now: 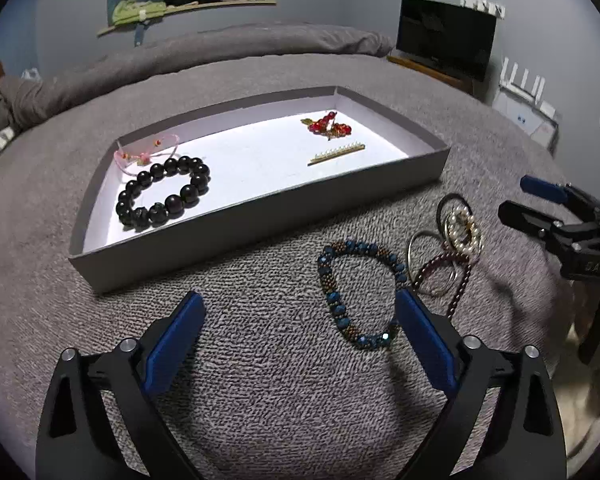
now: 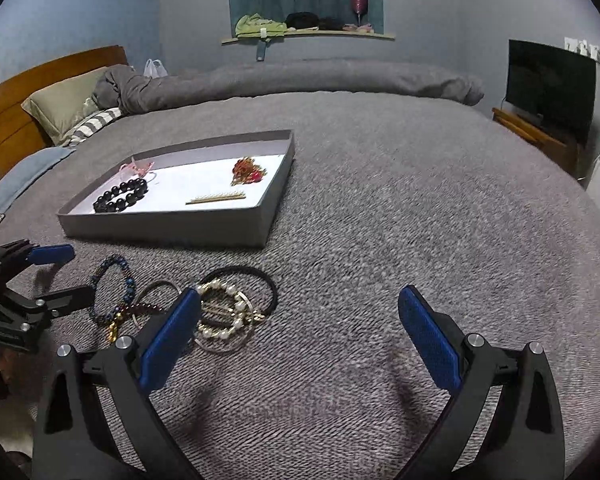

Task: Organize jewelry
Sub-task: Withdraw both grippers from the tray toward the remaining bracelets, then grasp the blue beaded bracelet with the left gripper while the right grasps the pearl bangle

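While a grey blanket (image 2: pixel 380 208) covers the whole bed (image 2: pixel 340 76), the room around it shows grey-blue walls, a dark screen (image 1: pixel 446 36) on a wooden stand and a window ledge (image 2: pixel 308 34) piled with cloth. Only the right wrist view takes in the wooden headboard (image 2: pixel 28 92) and the pillows beside it; only the left wrist view shows the white boxes (with upright antennas) against the wall (image 1: pixel 524 100).

A shallow grey tray (image 1: pixel 256 220) with a white floor lies on the blanket and holds a black bead bracelet (image 1: pixel 164 192), a pink cord piece (image 1: pixel 144 152), a red beaded ornament (image 1: pixel 330 124) and a small gold comb (image 1: pixel 336 154). Outside the tray, on the blanket near its front wall, lies a blue and bronze bead bracelet (image 1: pixel 360 292), and just beside it a tangle of a pearl ring (image 2: pixel 224 312), a black hair tie (image 2: pixel 256 280), thin metal hoops and a dark red bead strand (image 1: pixel 448 272).

The left gripper (image 1: pixel 300 332) is spread wide, its right finger at the blue bracelet's edge. The right gripper (image 2: pixel 300 328) is also spread, its left finger just over the pearl ring.
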The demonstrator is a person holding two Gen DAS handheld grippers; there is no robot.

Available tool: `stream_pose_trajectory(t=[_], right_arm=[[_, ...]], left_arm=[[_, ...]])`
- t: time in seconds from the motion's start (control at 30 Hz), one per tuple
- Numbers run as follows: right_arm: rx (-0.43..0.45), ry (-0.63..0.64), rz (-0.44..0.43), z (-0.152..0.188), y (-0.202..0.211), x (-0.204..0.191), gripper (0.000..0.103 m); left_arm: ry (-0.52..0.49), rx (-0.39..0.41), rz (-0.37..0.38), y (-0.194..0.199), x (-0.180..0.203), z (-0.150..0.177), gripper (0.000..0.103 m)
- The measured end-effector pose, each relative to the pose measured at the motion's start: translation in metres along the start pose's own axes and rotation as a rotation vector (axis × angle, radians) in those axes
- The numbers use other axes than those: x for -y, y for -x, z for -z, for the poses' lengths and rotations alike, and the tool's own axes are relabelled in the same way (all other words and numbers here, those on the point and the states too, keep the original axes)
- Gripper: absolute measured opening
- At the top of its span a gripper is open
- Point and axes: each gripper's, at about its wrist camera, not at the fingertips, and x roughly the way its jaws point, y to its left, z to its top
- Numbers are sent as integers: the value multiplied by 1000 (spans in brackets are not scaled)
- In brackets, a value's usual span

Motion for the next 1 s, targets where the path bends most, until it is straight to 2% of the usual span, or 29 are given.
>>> stream_pose_trajectory(t=[0.1, 0.17, 0.23, 0.27, 0.33, 0.43, 0.57, 0.8, 0.97, 1.0], right_arm=[[3, 26, 10, 1, 0, -4, 97], [3, 38, 12, 1, 0, -7, 97], [0, 43, 4, 1, 1, -8, 88], [-3, 45, 2, 2, 0, -9, 86], [-10, 52, -4, 3, 0, -10, 75], [-23, 69, -20, 4, -2, -16, 64], [-46, 82, -43, 6, -5, -20, 58], [-65, 86, -58, 7, -10, -22, 46], [-64, 134, -55, 5, -15, -32, 38], [-69, 138, -58, 5, -17, -34, 34]], left_arm=[[-14, 14, -18, 2, 2, 1, 95], [-17, 30, -23, 6, 2, 1, 89], [-30, 38, -29, 8, 4, 0, 79], [-32, 37, -26, 8, 4, 0, 79], [-34, 31, -18, 8, 5, 1, 72], [-44, 29, -11, 8, 7, 1, 68], [-54, 22, -4, 7, 11, 2, 61], [-86, 19, 3, 6, 18, 3, 41], [-121, 21, -8, 4, 25, 4, 34], [-132, 24, -12, 3, 28, 4, 31]])
